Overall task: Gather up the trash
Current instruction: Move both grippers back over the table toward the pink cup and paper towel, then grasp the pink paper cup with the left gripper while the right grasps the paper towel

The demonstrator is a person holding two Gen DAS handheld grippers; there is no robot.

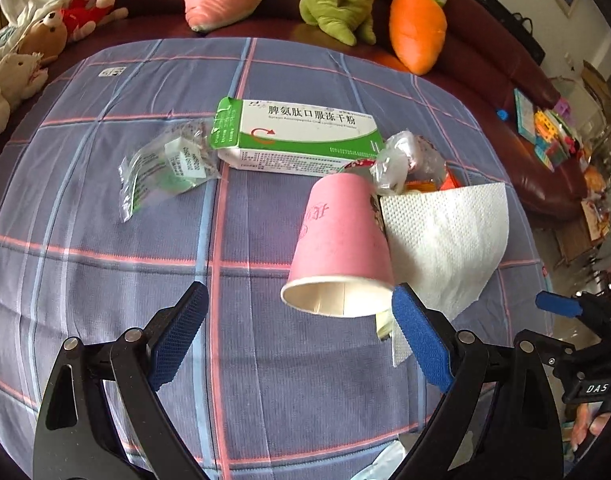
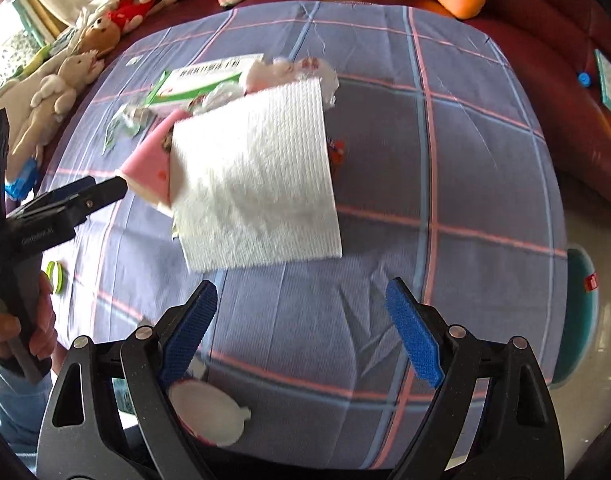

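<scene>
A pink paper cup (image 1: 341, 240) lies on its side on the checked cloth, its mouth toward my left gripper (image 1: 301, 336), which is open with the cup's rim just ahead between the fingers. A white paper towel (image 1: 449, 240) lies right of the cup. Behind are a green-white medicine box (image 1: 301, 136), a clear plastic bag (image 1: 165, 168) and a crumpled wrapper (image 1: 405, 160). My right gripper (image 2: 301, 332) is open and empty, just short of the paper towel (image 2: 253, 184); the cup (image 2: 149, 168) and box (image 2: 201, 80) lie beyond it.
Plush toys (image 1: 417, 28) and a dark red sofa (image 1: 505, 92) ring the table's far side. Books and toys (image 1: 545, 132) lie at right. A white round lid (image 2: 209, 412) shows under my right gripper. The left gripper (image 2: 65, 200) shows at left in the right wrist view.
</scene>
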